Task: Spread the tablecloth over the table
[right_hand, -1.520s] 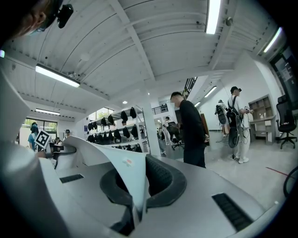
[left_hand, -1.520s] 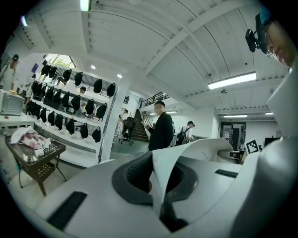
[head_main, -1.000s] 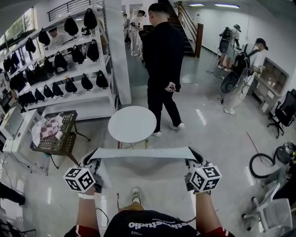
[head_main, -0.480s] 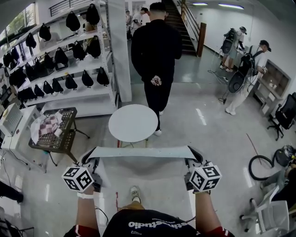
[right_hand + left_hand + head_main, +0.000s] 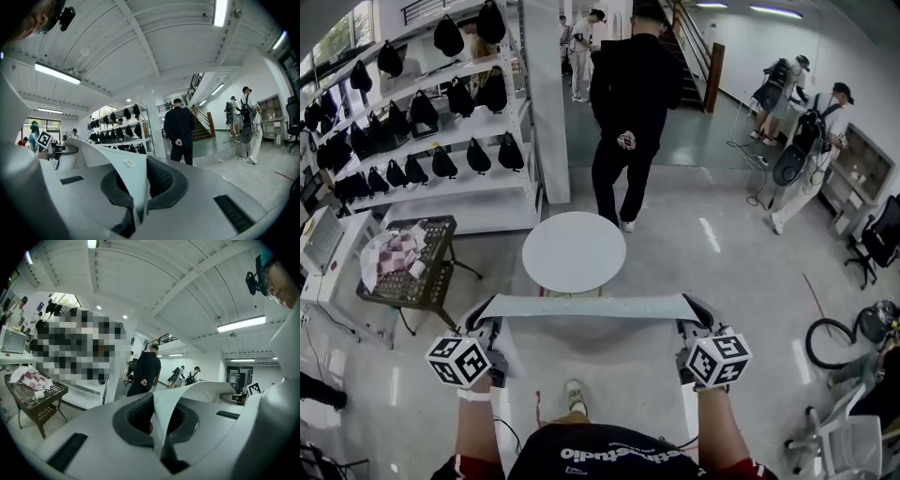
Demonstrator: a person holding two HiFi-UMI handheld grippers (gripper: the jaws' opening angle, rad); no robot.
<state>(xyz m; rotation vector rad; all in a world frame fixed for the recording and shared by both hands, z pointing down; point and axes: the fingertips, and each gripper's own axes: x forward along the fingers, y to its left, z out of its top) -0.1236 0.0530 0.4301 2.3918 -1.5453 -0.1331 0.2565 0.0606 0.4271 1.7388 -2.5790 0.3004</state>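
My left claw (image 5: 158, 427) and right claw (image 5: 133, 197) have grey plastic shells, matt and smooth. Their pads (image 5: 133, 416) look dark, ribbed and rubbery. I read the tablecloth (image 5: 591, 307) as a thin pale sheet, smooth and matt; cloth or film, can't tell. The table (image 5: 574, 251) top is white, smooth, faint sheen. The floor (image 5: 722, 262) is grey, glossy. The cart (image 5: 431, 272) is dark metal mesh.

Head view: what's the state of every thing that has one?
tablecloth: stretched between both claws, not on the table
round table: bare, uncovered
left claw: shut on tablecloth
right claw: shut on tablecloth
mesh basket: holds bundled cloth
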